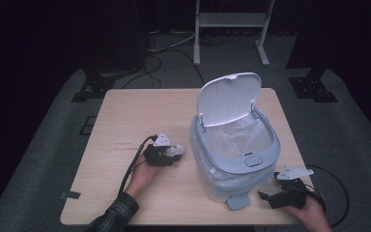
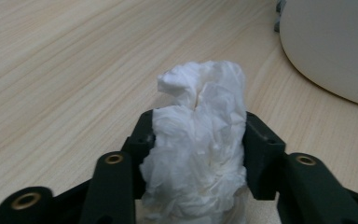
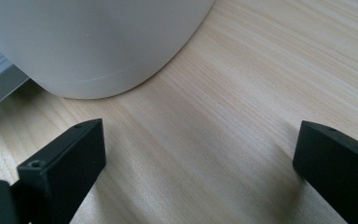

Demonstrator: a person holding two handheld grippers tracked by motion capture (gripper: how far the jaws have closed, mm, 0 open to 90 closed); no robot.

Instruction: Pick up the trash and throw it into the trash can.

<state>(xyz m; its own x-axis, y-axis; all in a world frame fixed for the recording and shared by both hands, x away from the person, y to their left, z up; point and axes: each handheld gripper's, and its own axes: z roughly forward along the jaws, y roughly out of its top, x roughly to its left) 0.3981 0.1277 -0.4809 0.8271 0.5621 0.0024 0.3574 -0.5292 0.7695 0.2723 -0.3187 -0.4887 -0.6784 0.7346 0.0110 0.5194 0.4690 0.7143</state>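
Note:
A crumpled white tissue (image 2: 200, 140) lies on the wooden table (image 1: 125, 116), left of a white pedal bin (image 1: 222, 179). My left gripper (image 1: 166, 153) lies low on the table with its black jaws pressed against both sides of the tissue (image 1: 176, 151). In the left gripper view the gripper (image 2: 198, 126) has the wad bulging up between its pads. The bin's lid (image 1: 229, 99) stands raised, and a clear liner shows inside. My right gripper (image 1: 270, 188) rests at the table's front right beside the bin's base (image 3: 88, 42). Its jaws (image 3: 200, 135) stand wide apart over bare wood.
The bin's grey foot pedal (image 1: 236, 201) sticks out toward the front edge, just left of my right gripper. Part of the bin wall (image 2: 331, 46) is close on the right in the left gripper view. Cables trail from both grippers. A metal stand (image 1: 232, 29) is on the floor beyond the table.

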